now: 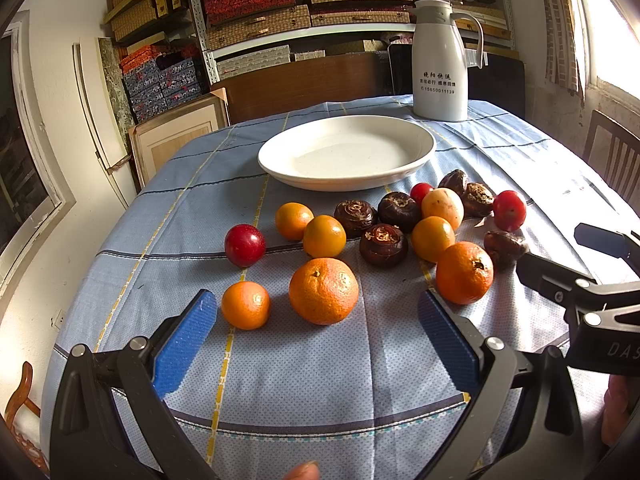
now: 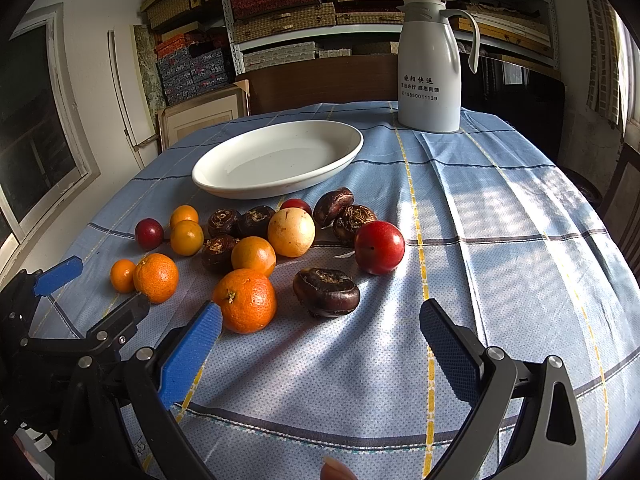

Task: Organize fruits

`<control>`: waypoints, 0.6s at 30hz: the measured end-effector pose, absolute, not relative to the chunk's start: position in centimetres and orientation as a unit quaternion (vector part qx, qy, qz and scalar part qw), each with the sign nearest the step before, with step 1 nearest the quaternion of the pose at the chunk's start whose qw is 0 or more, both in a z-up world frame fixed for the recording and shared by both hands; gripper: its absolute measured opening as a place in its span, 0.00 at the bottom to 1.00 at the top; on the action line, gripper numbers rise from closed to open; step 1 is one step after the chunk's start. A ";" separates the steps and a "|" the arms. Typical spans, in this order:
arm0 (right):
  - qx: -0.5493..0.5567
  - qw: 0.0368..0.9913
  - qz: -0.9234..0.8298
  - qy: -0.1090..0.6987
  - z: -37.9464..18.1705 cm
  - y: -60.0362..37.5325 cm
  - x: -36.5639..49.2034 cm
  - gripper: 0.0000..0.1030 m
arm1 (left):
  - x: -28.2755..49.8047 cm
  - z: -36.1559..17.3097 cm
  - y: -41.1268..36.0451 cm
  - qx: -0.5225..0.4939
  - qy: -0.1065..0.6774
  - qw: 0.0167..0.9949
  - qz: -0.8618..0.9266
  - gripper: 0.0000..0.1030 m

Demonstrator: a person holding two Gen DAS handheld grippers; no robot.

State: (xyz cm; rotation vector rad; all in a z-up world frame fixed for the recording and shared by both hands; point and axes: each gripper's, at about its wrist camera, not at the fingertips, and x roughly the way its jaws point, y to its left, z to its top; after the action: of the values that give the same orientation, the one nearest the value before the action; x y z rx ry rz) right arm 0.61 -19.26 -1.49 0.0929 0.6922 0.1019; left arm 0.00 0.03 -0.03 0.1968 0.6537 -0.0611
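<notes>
Several fruits lie loose on the blue checked tablecloth point(image 1: 304, 364) in front of an empty white oval plate point(image 1: 420, 136). They include a big mandarin point(image 1: 323, 290), small oranges, red plums point(image 1: 245, 245) and dark brown water chestnuts point(image 1: 383, 245). My left gripper point(image 1: 316, 340) is open and empty, just short of the big mandarin. My right gripper point(image 2: 320, 340) is open and empty, just short of a water chestnut point(image 2: 326, 291) and a mandarin point(image 2: 245, 300). The plate also shows in the right wrist view point(image 2: 352, 140). The right gripper also shows in the left wrist view point(image 1: 568, 256).
A white thermos jug point(image 1: 440, 60) stands behind the plate at the table's far side; it also shows in the right wrist view point(image 2: 430, 64). Shelves of boxes point(image 1: 260, 12) fill the back wall. A wooden chair point(image 1: 612, 152) stands at the right.
</notes>
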 end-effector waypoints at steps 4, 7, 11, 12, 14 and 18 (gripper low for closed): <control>0.045 0.938 0.050 0.339 -1.5 -19.2 0.6 0.97 | 0.0 0.0 0.0 0.097 0.321 0.941 -0.030 0.96; 0.040 0.936 0.050 0.347 -1.7 -19.2 1.0 0.97 | 0.5 -1.0 0.1 0.100 0.334 0.937 -0.033 0.96; 0.037 0.922 0.061 0.380 -2.4 -19.0 1.7 0.97 | 2.1 -2.3 0.5 0.103 0.376 0.920 -0.036 0.96; 0.038 0.917 0.066 0.392 -2.8 -19.1 2.0 0.97 | 2.3 -2.2 0.6 0.101 0.386 0.916 -0.041 0.96; 0.040 0.901 0.073 0.425 -3.9 -19.2 2.6 0.97 | 3.0 -2.9 0.9 0.096 0.420 0.901 -0.059 0.96; 0.045 0.886 0.078 0.455 -4.9 -20.2 2.4 0.97 | 4.3 -4.5 1.9 0.085 0.480 0.869 -0.086 0.96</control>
State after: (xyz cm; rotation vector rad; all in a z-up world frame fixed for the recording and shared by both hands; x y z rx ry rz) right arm 2.40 -20.24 -4.88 0.0941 0.9458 0.1623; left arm 4.31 1.94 -4.50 0.1772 1.0045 -0.1801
